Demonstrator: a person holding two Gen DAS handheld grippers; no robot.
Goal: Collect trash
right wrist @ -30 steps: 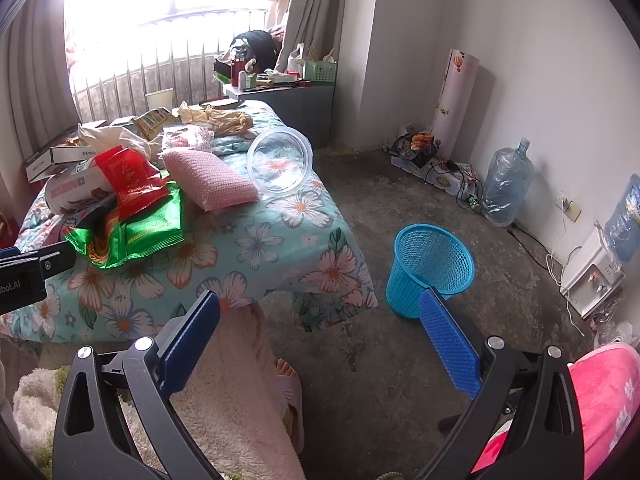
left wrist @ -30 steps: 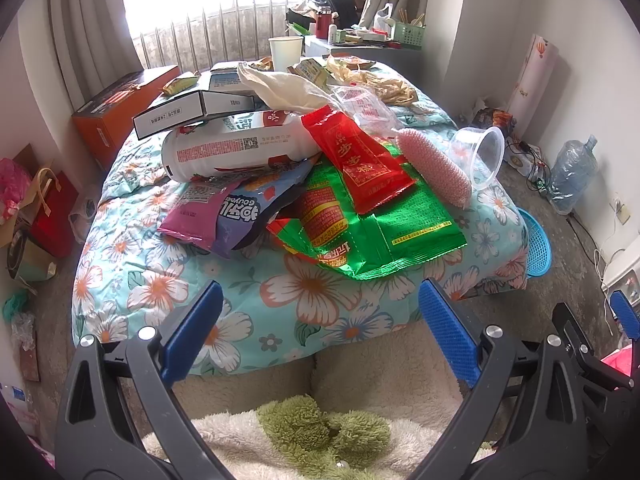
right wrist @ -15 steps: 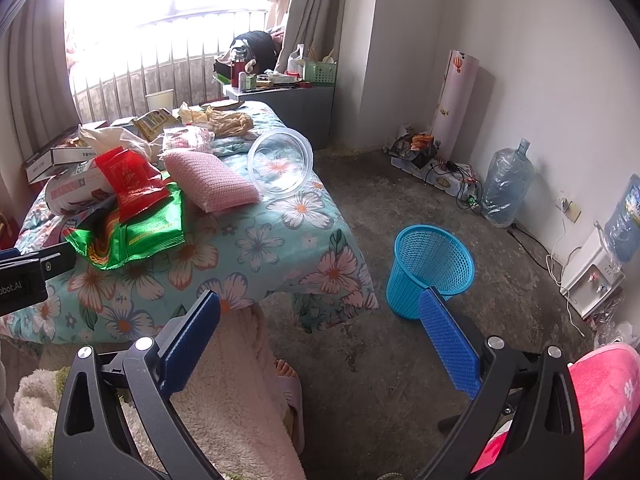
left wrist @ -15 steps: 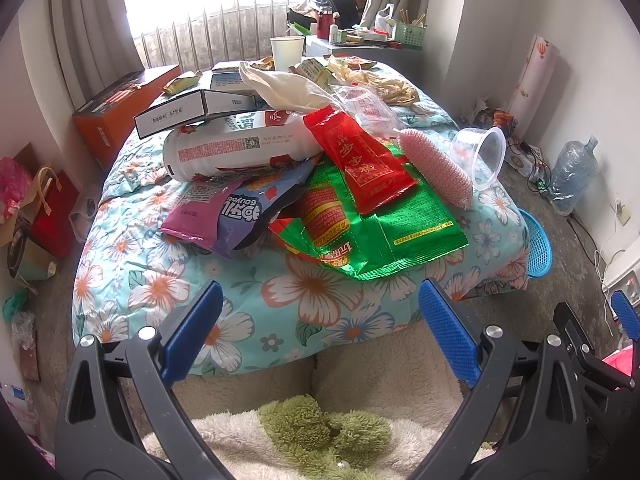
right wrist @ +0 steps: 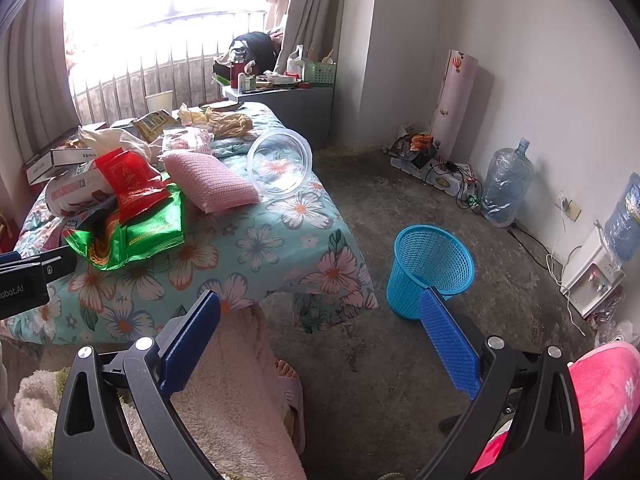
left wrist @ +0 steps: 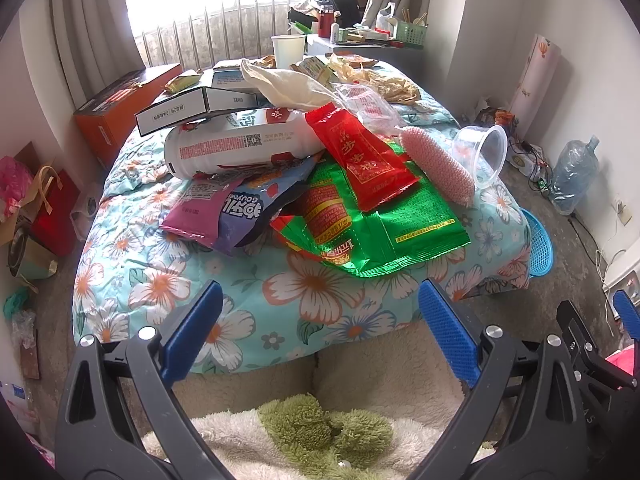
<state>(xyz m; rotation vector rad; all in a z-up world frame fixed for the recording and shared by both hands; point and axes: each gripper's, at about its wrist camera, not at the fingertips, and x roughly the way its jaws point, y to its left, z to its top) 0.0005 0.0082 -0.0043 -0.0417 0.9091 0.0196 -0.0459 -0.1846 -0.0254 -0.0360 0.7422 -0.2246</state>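
At lower frame, left gripper (left wrist: 320, 334) and right gripper (right wrist: 320, 334) are held wide apart, empty; wrappers (left wrist: 372, 216) are heaped mid-frame, blue basket (right wrist: 430, 270) possibly empty.

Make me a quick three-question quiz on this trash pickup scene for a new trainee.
1. True or false: the left claw is shut on a wrapper.
2. What lies directly on top of the green wrapper: A) red packet, B) paper cup, C) orange box?
3. Where does the blue basket stand?

Key
1. False; both it and the right claw are open and hold nothing.
2. A.
3. On the floor, beside the corner of the flowered cloth.
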